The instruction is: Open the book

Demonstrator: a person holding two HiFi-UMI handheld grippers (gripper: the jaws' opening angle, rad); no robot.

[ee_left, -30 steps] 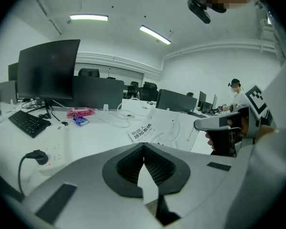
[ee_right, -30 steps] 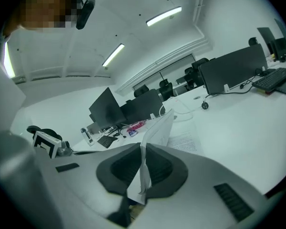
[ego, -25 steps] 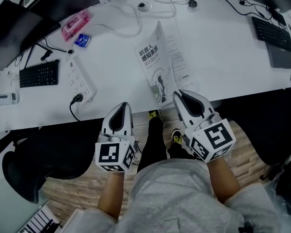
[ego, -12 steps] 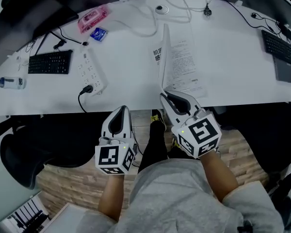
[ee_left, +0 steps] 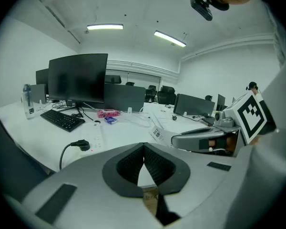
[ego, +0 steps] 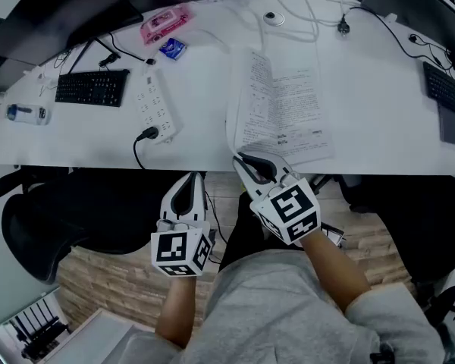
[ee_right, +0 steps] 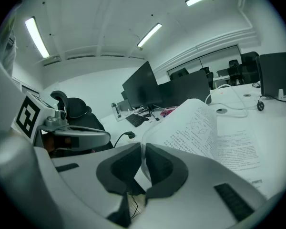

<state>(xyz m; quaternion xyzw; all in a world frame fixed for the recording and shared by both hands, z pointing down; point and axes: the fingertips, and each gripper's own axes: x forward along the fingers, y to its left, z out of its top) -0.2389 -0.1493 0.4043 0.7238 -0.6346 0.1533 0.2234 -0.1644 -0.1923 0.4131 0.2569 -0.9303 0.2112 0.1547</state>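
Note:
The book [ego: 284,116] lies on the white desk [ego: 364,127] with printed pages facing up. Its front cover [ego: 231,123] curves up and over to the left. My right gripper [ego: 243,160] is at the desk's near edge, shut on the cover's lower edge. In the right gripper view the thin sheet [ee_right: 195,128] runs down between the closed pads of that gripper [ee_right: 143,149]. My left gripper [ego: 188,180] hangs below the desk edge, left of the book, shut with nothing in it. In the left gripper view its jaws [ee_left: 144,147] meet, and the right gripper [ee_left: 200,138] shows beside them.
A power strip [ego: 155,105] with a black plug lies left of the book, and a keyboard [ego: 92,87] and bottle [ego: 24,113] farther left. A pink case [ego: 165,23] and cables [ego: 288,14] sit at the back. Another keyboard [ego: 447,89] is far right. A black chair [ego: 45,226] stands left.
The right gripper has swung left and a little down with the cover in it, so the book went from half open to showing its printed pages. The left gripper drifted slightly.

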